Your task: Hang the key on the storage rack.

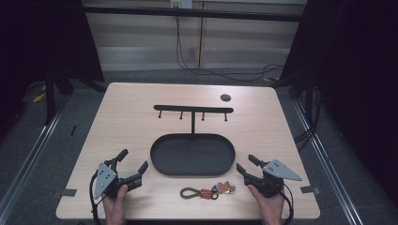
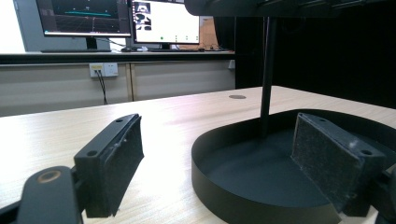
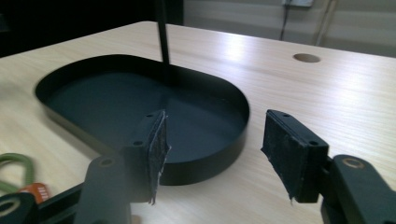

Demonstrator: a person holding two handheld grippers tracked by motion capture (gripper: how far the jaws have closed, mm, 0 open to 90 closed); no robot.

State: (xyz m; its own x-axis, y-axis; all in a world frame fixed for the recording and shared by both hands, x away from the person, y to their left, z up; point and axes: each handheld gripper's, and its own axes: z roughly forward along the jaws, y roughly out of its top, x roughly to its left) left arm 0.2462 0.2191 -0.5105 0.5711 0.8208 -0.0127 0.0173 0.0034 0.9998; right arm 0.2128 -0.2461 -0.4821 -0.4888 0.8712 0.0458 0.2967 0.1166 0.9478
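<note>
Approaching stage: right gripper (image 1: 248, 167) nearest keychain (image 1: 207, 191) on table (image 1: 131, 117), fingers partly apart, empty; left gripper (image 1: 133, 161) fingers wide, empty. Next: reach, pinch its loop.

lab — monitors (image 2: 123, 18), black curtains (image 1: 361, 70)

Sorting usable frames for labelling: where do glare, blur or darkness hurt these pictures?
High view: evenly lit wooden table, surroundings nearly black. Left gripper view: bright monitors wash out the top, sharp black oval tray. Right gripper view: glare streak on the tabletop, near jaw soft, green cord loop blurred at the edge.
</note>
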